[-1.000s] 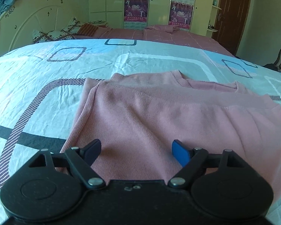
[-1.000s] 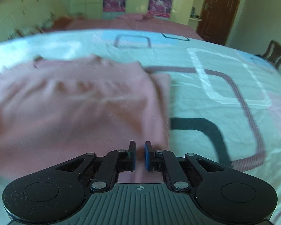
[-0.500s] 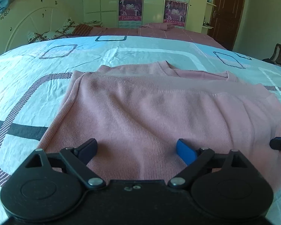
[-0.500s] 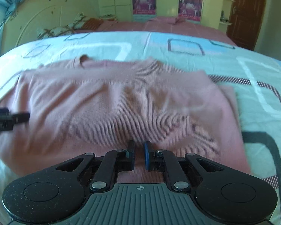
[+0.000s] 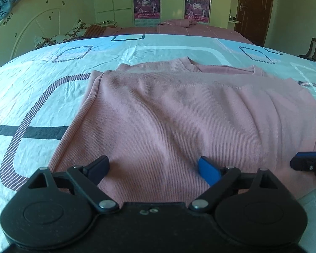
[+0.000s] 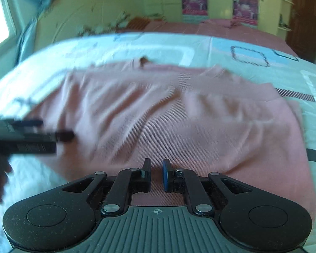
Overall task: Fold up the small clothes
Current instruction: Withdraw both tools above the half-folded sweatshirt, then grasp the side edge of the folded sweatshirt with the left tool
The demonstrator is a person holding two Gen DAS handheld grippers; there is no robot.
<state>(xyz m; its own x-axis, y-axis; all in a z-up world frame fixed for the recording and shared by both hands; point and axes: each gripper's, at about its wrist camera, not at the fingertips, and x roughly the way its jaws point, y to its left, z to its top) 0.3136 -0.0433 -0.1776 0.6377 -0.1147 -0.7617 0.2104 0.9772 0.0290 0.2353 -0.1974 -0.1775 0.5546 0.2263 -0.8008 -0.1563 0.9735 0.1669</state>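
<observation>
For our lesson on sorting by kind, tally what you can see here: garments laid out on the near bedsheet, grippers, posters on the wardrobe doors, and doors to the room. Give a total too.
Pink garments: 1, the pink sweater on the bedsheet
Grippers: 2, left gripper and right gripper
Posters: 2, and
Brown doors: 1
Total: 6

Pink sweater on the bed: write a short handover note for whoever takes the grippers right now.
Left gripper: open, jaws just widened, over the near hem, nothing gripped.
Right gripper: shut, nothing seen between its fingers, above the sweater's near edge.
Pink sweater: flat on the patterned bedsheet, near part apparently doubled back towards the neckline.
Done: seemingly one fold.
Left: likely fold again into a smaller bundle.
</observation>
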